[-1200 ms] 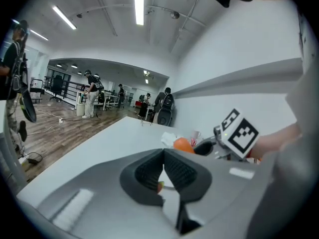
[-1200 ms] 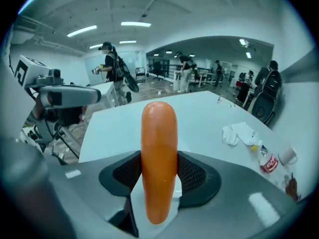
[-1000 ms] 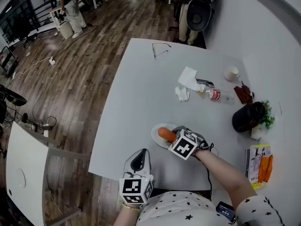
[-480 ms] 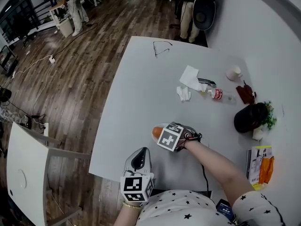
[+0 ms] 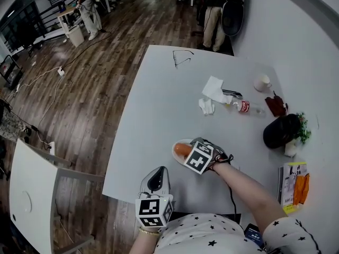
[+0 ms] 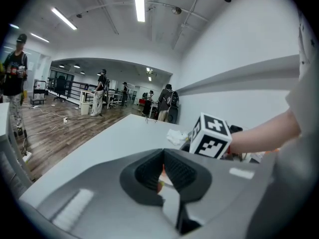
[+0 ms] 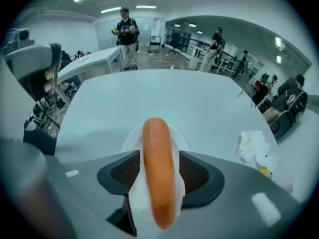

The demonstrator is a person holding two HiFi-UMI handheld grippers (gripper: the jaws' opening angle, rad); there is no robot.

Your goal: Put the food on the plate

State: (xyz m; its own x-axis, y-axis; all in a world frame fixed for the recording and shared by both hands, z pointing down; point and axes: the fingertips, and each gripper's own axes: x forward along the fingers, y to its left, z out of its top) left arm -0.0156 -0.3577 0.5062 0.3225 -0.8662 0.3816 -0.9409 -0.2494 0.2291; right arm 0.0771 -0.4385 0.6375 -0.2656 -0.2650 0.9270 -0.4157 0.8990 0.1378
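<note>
White table [image 5: 153, 110] with plate [image 7: 133, 143], wooden floor [image 5: 85, 83]

Sausage [image 5: 183, 150] lay on plate [image 5: 178, 158]; right tongs [image 5: 188, 152] stood over plate; left tongs [image 5: 154, 179] rested apart from plate, at counter [image 5: 159, 105] edge.

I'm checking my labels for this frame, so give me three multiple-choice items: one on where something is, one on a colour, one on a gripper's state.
1. Where is the sausage? A over the plate; B in a bowl; C inside a box.
2. What colour is the plate? A blue; B white; C black.
3. How do the left gripper's jaws stand? A wide apart; B on the sausage; C together.
Answers: A, the right gripper view shows the plate beneath it; B, its rim shows white; C, the pads meet in the left gripper view.
</note>
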